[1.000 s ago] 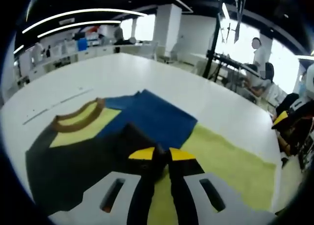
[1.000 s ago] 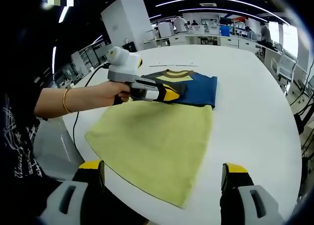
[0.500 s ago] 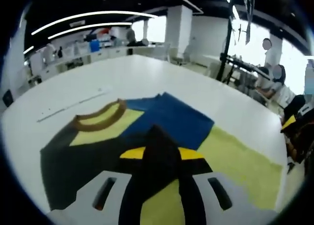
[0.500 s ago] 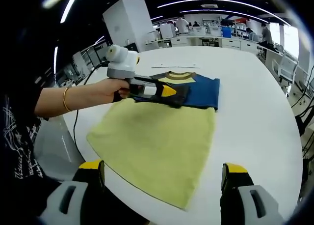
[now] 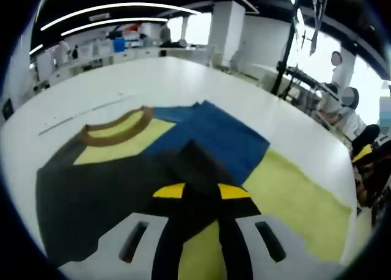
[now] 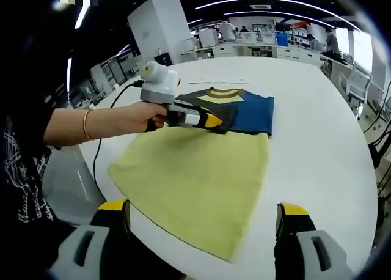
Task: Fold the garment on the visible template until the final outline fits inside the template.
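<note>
The garment lies on the white table [image 6: 317, 139], its yellow lower part [image 6: 195, 176] spread toward me and its blue panel [image 6: 253, 112] and brown collar [image 6: 223, 93] at the far end. In the left gripper view the collar [image 5: 116, 127], blue panel [image 5: 208, 139] and black panel [image 5: 91, 188] lie ahead. My left gripper [image 5: 197, 191] is shut on a raised fold of black fabric [image 5: 195, 161]; it also shows as the left gripper [image 6: 211, 118] over the garment's top. My right gripper [image 6: 203, 210] stands open at the near table edge, holding nothing. Thin template lines [image 5: 79, 115] mark the table beyond the collar.
A person's hand with a bracelet [image 6: 85, 126] holds the left gripper, and a cable [image 6: 101, 148] trails off the table's left edge. Seated people [image 5: 342, 103] and a dark stand [image 5: 284, 54] are beyond the far table edge. Counters [image 6: 263, 44] line the back.
The left gripper, still holding the black fold, has dipped and shifted slightly right over the garment's top. The right gripper has stayed in place.
</note>
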`<move>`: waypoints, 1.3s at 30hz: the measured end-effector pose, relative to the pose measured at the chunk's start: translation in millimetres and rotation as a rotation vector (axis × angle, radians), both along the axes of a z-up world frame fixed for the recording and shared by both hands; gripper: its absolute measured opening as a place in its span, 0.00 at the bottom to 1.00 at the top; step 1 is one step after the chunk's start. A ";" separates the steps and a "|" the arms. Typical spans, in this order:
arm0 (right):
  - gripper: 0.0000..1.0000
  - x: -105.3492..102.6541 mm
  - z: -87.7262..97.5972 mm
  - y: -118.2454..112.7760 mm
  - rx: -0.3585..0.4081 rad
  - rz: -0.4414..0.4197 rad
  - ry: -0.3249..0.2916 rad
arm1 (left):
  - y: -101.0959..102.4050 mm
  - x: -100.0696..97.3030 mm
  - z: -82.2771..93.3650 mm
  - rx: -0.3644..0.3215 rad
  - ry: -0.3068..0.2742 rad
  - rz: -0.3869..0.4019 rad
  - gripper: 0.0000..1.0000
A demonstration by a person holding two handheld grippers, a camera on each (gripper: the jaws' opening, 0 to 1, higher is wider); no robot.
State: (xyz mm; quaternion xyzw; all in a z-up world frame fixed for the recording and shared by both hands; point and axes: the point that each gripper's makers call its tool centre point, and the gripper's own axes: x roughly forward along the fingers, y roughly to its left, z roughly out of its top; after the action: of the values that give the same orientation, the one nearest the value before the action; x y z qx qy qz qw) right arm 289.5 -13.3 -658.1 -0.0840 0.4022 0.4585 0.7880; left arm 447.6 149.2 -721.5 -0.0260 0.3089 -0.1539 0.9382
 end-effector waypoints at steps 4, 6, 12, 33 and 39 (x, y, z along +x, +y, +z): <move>1.00 1.8 1.6 -0.3 -0.007 0.010 -0.010 | 0.9 1.2 -0.6 0.011 0.001 -0.002 0.06; 1.00 3.7 2.5 -1.0 -0.010 0.007 -0.013 | -5.3 0.3 -1.1 -0.024 0.012 -0.019 0.00; 1.00 4.8 2.7 -2.5 -0.012 0.002 -0.015 | -4.8 2.8 1.6 0.015 0.005 -0.044 0.00; 1.00 3.9 2.2 -2.9 -0.017 0.001 -0.014 | -43.3 14.4 26.9 -0.103 -0.036 -0.105 0.00; 1.00 4.3 2.4 -3.6 -0.018 -0.002 -0.014 | -56.5 15.5 27.9 -0.091 -0.059 -0.164 0.07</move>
State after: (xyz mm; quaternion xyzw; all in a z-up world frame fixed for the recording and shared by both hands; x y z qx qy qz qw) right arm 293.8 -16.9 -655.6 -0.0940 0.4006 0.4536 0.7905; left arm 463.1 92.8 -693.5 -0.0387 0.2749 -0.2447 0.9290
